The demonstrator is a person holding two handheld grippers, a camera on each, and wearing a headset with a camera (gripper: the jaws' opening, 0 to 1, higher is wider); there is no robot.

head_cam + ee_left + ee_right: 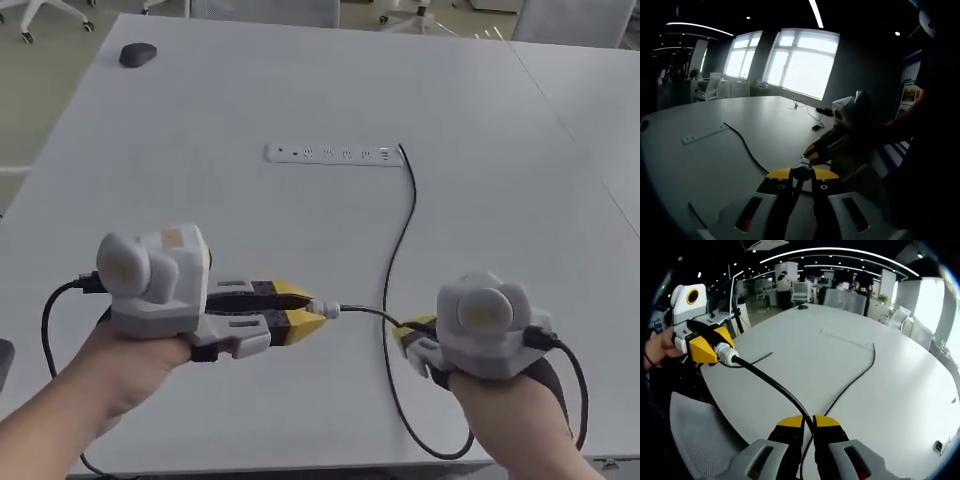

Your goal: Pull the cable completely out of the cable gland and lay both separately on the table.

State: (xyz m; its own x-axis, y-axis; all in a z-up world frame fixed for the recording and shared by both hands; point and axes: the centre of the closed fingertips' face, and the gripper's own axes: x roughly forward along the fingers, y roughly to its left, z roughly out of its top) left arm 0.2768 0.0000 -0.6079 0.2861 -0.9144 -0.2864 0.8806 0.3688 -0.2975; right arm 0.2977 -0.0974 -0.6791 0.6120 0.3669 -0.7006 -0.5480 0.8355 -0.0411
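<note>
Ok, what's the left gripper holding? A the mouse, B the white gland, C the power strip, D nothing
B: the left gripper is shut on the gland, and the cable runs from it into the right gripper.

location type: open-plan office. indicators: a large white table [300, 90] of meeting-room format carries a white power strip [335, 154] and a dark computer mouse [138, 54]. swivel chairs [45, 15] on castor bases stand on the floor beyond the far edge. the left gripper view shows tall windows [800, 62] along one wall. the right gripper view shows ceiling light strips [840, 250], further desks and chairs in rows, and people [784, 285] standing among them.
</note>
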